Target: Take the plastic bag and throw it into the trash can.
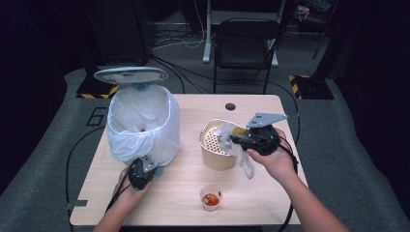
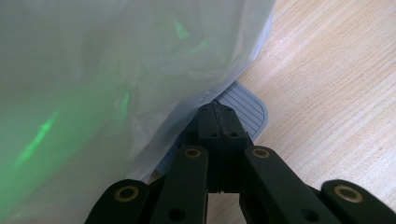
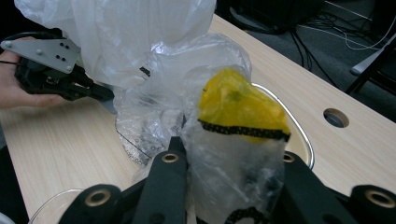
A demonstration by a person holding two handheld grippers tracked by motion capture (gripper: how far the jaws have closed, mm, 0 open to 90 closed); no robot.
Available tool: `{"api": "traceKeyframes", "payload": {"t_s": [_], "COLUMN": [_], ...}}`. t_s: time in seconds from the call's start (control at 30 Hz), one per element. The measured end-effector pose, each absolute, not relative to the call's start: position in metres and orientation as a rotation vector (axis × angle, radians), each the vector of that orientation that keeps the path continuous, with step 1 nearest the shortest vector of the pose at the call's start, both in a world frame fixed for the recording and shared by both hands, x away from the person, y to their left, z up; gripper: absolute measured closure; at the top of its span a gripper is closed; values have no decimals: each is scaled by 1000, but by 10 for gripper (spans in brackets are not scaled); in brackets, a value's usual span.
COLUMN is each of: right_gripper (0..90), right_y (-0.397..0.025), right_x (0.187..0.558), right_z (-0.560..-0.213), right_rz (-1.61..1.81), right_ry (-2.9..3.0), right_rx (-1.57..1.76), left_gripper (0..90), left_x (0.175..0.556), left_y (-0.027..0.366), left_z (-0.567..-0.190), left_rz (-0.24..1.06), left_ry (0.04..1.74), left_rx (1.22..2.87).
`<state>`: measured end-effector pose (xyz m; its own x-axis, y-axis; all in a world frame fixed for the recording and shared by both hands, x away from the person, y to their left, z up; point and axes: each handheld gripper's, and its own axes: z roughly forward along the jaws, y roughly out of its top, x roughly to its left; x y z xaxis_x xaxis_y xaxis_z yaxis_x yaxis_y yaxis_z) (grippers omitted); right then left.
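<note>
Yellow item (image 3: 240, 105) inside clear bag (image 3: 219, 154)

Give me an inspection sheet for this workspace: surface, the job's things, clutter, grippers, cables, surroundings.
Surface: light wooden table, round hole near the far edge.
Job's things: pedal bin lined with a white bag, lid up; clear plastic bag with something yellow inside, held above the perforated metal container.
Clutter: small clear cup with orange contents near the front edge.
Grippers: left gripper shut, tips at the bin's grey pedal; right gripper shut on the clear plastic bag.
Cables: one trails from each gripper over the front edge; more lie on the floor.
Surroundings: black folding chair behind the table, grey carpet, dark room.
</note>
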<state>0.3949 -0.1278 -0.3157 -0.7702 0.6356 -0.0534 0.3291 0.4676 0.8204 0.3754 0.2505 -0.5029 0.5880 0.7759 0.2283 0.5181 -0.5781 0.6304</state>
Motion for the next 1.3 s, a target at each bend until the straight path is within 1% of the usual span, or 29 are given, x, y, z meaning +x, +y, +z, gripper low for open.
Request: {"api": "traceKeyframes", "payload": {"t_s": [0.07,0.13,0.53,0.93,1.3], "right_gripper": [760,760,760,758,757], "right_y": [-124,-121,-91,-49,-25], "right_x": [401,407,436,443,448], "right_z": [-311,-307,-288,-276,-271], "right_rz": [1207,1207,1228,1234,1296], "right_ry": [2373,2381,2414,2440,2462], "right_rx": [813,805,771,672,628], "left_gripper": [900,900,900,900,900], "left_x": [375,376,376,376,376], "left_y": [250,251,251,251,250], "left_z": [-504,-503,-503,-503,-503], "left_rz": [680,674,665,659,663], "left_ry": [1060,1035,1049,1050,1061], "left_rx": [2288,2305,2294,2301,2296]}}
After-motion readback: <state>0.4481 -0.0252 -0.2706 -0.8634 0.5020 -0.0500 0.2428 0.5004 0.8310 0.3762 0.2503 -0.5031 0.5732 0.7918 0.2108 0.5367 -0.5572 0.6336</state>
